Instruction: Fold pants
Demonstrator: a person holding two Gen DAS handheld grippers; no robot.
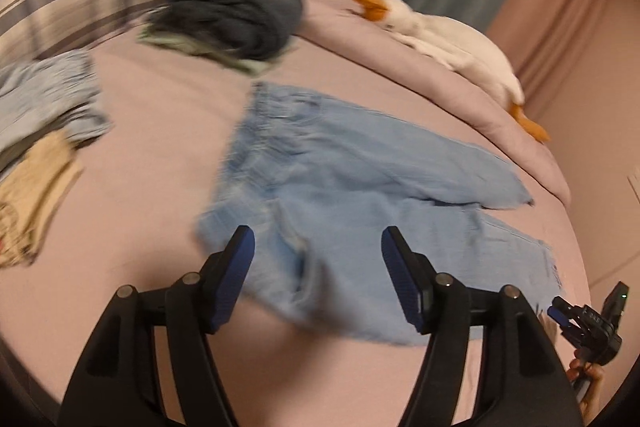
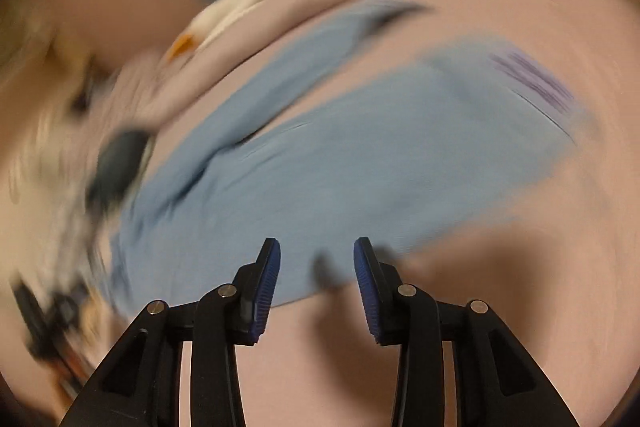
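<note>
The left gripper [image 1: 318,241] points downward with its jaws wide apart and nothing between them. The right gripper [image 2: 317,254] also tilts down, its jaws parted less and empty; a hand [image 1: 588,383] holds it.

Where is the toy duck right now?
In the left wrist view, the white toy duck lies at the upper right, on the rumpled pink blanket along the bed's far edge, beyond the light blue pants.
</note>
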